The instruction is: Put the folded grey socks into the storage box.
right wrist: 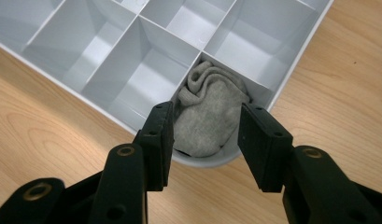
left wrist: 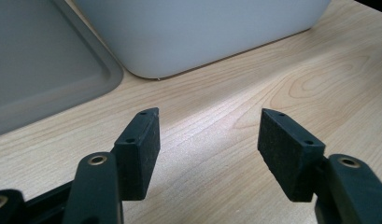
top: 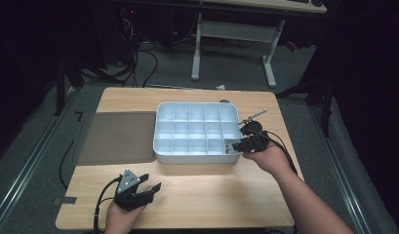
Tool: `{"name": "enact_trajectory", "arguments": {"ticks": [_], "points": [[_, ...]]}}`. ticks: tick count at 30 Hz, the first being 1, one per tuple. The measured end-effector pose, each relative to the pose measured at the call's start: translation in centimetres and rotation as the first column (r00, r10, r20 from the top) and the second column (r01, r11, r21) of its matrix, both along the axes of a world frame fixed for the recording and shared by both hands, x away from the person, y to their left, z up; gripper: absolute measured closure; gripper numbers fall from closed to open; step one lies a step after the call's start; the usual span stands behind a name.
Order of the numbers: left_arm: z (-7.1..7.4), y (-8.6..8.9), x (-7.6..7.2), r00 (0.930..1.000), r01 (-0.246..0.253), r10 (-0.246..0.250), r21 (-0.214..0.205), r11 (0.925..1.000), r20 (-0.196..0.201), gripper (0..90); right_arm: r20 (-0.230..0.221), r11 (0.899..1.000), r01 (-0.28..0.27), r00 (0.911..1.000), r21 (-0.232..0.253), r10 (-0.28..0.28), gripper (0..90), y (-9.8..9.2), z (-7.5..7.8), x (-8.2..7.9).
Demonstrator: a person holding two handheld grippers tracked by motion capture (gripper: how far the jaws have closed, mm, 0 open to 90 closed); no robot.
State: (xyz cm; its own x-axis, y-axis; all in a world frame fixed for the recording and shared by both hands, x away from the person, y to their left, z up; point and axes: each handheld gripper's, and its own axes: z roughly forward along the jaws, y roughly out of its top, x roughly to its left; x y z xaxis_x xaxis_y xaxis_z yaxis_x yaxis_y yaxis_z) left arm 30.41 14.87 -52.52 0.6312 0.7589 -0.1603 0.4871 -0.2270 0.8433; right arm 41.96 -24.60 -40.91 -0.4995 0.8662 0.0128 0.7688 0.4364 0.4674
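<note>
A white compartment tray stands mid-table. A bundled grey cloth lies in its near right corner compartment. My right gripper hovers at that corner, open. In the right gripper view its two jaws stand on either side of the grey cloth, just above the tray, and my right gripper holds nothing. My left gripper rests low over the wooden table near the front edge, open and empty. In the left gripper view my left gripper points at the tray's outer wall.
A flat grey mat lies left of the tray, touching its side, and the mat has a raised rim. A thin silvery object lies by the tray's right edge. Bare wood runs along the table's front.
</note>
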Motion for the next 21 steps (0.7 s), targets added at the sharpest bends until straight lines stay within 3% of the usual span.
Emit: {"name": "enact_trajectory", "arguments": {"ticks": [3, 5, 6, 7, 10, 14, 21], "points": [[0.0, 0.0, 0.0, 1.0, 0.007, -0.007, 0.0, 1.0, 0.003, 39.2, 0.015, 0.999, 0.019, 0.9997, 0.037, -0.019, 56.0, -0.6, 0.0, -0.5], [0.0, -0.1, -0.1, 0.9999, 0.009, -0.009, -0.004, 0.9999, 0.006, 38.3, 0.026, 0.999, 0.024, 0.9994, 0.035, -0.025, 54.4, -0.9, 0.0, -0.9], [0.1, -0.1, -0.1, 0.9999, 0.014, -0.014, 0.001, 0.9999, 0.008, 38.0, 0.06, 0.999, 0.017, 0.998, 0.049, -0.02, 54.4, -1.2, 0.0, -1.5], [0.1, -0.1, -0.2, 0.9998, 0.016, -0.017, 0.002, 0.9999, 0.01, 37.9, 0.065, 0.997, 0.024, 0.9975, 0.071, -0.028, 54.2, -1.4, 0.0, -1.8], [0.1, -0.2, -0.1, 0.9998, 0.017, -0.017, 0.004, 0.9998, 0.012, 37.7, 0.066, 0.997, 0.034, 0.997, 0.071, -0.039, 52.5, -1.6, -0.2, -2.2], [0.3, -0.4, -0.3, 0.9995, 0.019, -0.019, 0.002, 0.9998, 0.025, 37.5, 0.116, 0.993, 0.032, 0.9921, 0.118, -0.046, 49.6, -2.4, -1.0, -3.7], [0.4, -0.8, -0.4, 0.9993, 0.032, -0.032, -0.002, 0.9995, 0.019, 37.4, 0.162, 0.984, 0.036, 0.9847, 0.175, -0.065, 43.3, -3.4, -2.6, -5.7]]}}
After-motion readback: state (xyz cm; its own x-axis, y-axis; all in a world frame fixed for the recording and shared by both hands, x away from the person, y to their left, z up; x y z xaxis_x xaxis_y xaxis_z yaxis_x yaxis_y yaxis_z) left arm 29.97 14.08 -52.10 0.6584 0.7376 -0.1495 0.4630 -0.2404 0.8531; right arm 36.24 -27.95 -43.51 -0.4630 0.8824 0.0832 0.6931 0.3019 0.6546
